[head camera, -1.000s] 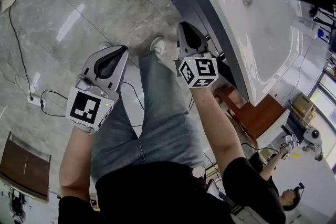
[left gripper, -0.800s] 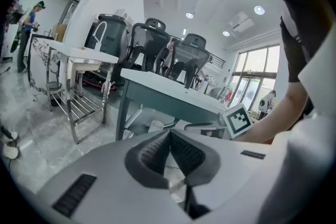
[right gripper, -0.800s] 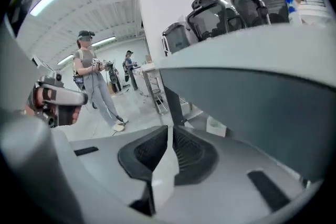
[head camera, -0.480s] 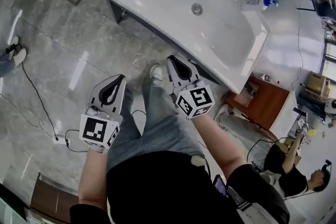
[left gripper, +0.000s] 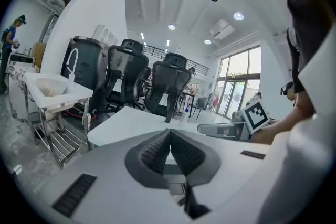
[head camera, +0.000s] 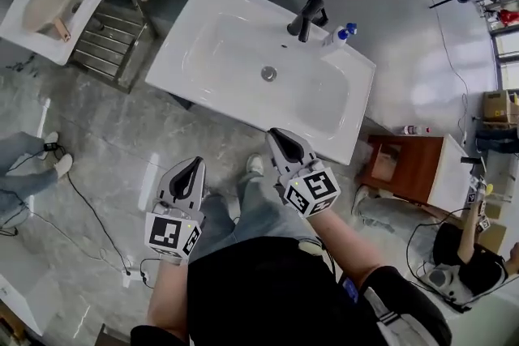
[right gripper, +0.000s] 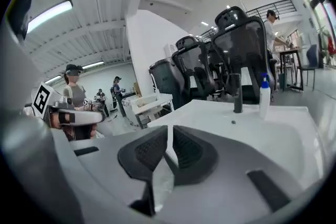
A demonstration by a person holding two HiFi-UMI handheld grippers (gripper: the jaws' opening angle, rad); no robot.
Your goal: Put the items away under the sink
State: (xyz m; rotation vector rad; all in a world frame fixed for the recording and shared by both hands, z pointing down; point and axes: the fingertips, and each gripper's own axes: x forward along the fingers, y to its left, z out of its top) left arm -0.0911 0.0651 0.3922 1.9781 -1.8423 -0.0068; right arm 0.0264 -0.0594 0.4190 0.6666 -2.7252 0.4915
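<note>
I hold left gripper (head camera: 194, 164) and right gripper (head camera: 280, 137) near the sink (head camera: 212, 53) | fingers closed, empty on both | nothing to carry yet

space under sink (head camera: 235, 61): hidden by its top | bottle (head camera: 332, 39) label: too small

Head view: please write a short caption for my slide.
Left gripper and right gripper, both empty, in front of a white sink.
</note>
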